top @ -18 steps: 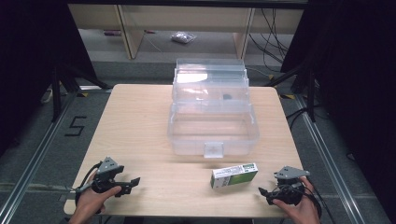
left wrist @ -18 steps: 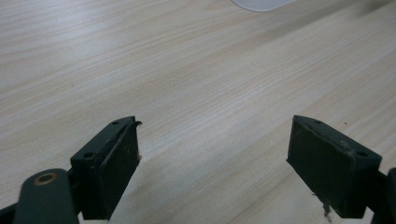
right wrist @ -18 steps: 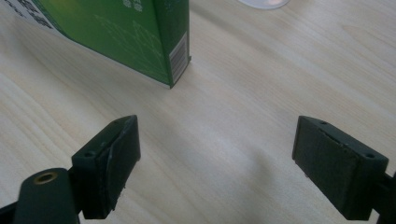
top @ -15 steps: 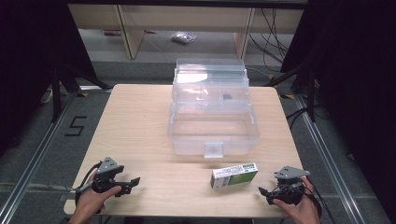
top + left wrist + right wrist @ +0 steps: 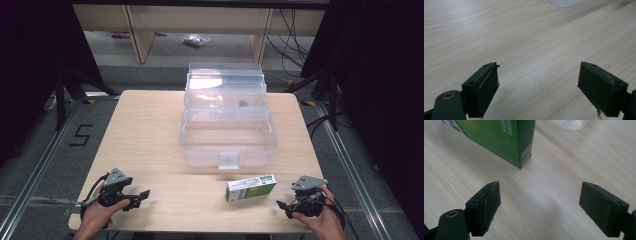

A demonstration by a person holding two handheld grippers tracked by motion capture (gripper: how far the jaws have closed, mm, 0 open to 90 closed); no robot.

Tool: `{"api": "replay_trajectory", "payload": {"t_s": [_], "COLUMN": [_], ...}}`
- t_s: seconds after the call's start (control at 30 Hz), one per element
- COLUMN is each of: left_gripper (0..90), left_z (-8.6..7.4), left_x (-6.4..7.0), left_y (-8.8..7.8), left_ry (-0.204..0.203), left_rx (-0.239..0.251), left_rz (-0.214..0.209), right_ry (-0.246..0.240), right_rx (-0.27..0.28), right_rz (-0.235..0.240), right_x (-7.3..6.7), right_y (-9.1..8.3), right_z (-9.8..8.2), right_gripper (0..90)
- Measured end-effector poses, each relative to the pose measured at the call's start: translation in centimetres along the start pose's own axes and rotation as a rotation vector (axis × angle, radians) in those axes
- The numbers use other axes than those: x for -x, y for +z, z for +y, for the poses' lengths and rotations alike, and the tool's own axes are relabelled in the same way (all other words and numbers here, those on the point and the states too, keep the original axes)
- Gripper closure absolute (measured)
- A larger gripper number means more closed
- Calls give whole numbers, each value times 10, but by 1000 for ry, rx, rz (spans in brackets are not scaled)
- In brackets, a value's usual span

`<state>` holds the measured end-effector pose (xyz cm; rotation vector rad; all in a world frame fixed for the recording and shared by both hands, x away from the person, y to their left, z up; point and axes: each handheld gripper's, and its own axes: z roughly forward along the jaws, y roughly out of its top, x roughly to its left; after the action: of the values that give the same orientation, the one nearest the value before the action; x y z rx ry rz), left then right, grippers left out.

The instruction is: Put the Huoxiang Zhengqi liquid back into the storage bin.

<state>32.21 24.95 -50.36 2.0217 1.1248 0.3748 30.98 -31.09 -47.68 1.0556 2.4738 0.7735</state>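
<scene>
Green box (image 5: 250,187) lies on pale wooden table (image 5: 150,130); grey floor (image 5: 60,150) around.

Nothing has visibly shifted since the earlier pictures (neither hand-held gripper, nor the green box (image 5: 250,187)).

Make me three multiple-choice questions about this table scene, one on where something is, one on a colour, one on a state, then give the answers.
1. Where does the small carton lie?
A. inside the clear plastic box
B. on the table, in front of that box
C. on the floor

2. What is the carton's main colour besides white?
A. red
B. blue
C. green

3. How does the right claw stand?
A. open, nothing between its jaws
B. shut on the carton
C. shut on a lid

Answers: B, the carton rests on bare wood near the box's latch; C, its side shows green close up; A, the jaws stand wide apart over bare table.
</scene>
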Motion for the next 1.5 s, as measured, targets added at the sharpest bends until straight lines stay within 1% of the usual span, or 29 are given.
{"api": "replay_trajectory", "payload": {"t_s": [0.03,0.1,0.13,0.17,0.23,0.37,0.43,0.5,0.53,0.6,0.77,0.8,0.83,0.87,0.9,0.93,0.97,1.03,1.07,1.1,1.17,1.23,1.27,1.33,1.37,1.4,1.43,1.47,1.5], "left_gripper": [159,160,160,160,160,159,160,160,160,159,160,160,160,159,160,160,160,159,159,159,160,159,160,160,160,160,160,160,159], "left_z": [0,0,0,0,0,0,0,0,0,0,0,-1,-1,-1,0,-1,0,0,0,0,-1,-1,0,0,-1,0,0,0,0], "left_x": [0,0,2,0,0,0,0,0,0,0,0,2,2,2,2,2,0,0,0,-1,1,1,-1,-1,2,0,0,-1,-1], "left_y": [0,0,1,0,0,0,1,0,0,0,0,2,2,2,2,2,1,0,0,1,2,2,0,0,2,1,1,0,0], "left_ry": [9,1,-31,-2,2,5,0,0,2,0,2,-32,-32,-30,-30,-30,-5,0,3,3,-23,-21,2,2,-27,-5,-5,1,1], "left_rx": [-2,1,25,6,0,-1,1,0,-5,1,0,30,30,31,29,34,11,1,1,10,30,28,-6,-5,29,13,13,-3,-3], "left_rz": [-3,0,0,0,-2,-3,-1,-1,-2,0,-3,-4,-4,-5,-4,-6,-2,-4,-4,-5,-5,-5,-2,-3,-4,-4,-4,-2,-2], "right_ry": [-26,-37,-49,-54,-40,-49,-63,-74,-81,-130,-143,-155,-155,-163,-159,-153,-171,-157,-180,-178,-190,-191,-195,-220,-220,-242,-242,-229,-228], "right_rx": [-10,-18,-5,-27,-34,-26,-52,-35,-53,-59,-55,-63,-63,-77,-53,-74,-85,-68,-89,-76,-94,-81,-61,-88,-88,-88,-88,-70,-87], "right_rz": [14,14,4,12,19,10,27,17,23,11,3,6,6,12,4,10,15,2,15,3,14,11,11,19,19,34,34,55,79], "right_x": [1,0,-1,-1,-2,-2,-2,-2,-2,-1,-4,-5,-5,-5,-6,-7,-6,-8,-6,-7,-7,-8,-8,-8,-8,-9,-9,-11,-10], "right_y": [-2,-4,-6,-10,-13,-16,-20,-20,-22,-24,-24,-24,-24,-25,-23,-24,-25,-23,-25,-23,-25,-24,-23,-26,-26,-26,-26,-26,-27], "right_z": [4,9,13,16,19,24,29,31,33,41,47,50,50,53,53,54,56,56,58,59,62,63,63,67,67,71,71,73,76], "right_gripper": [184,194,193,193,190,187,187,185,179,178,182,182,182,182,181,182,182,182,181,181,178,177,177,177,177,177,177,178,178]}}
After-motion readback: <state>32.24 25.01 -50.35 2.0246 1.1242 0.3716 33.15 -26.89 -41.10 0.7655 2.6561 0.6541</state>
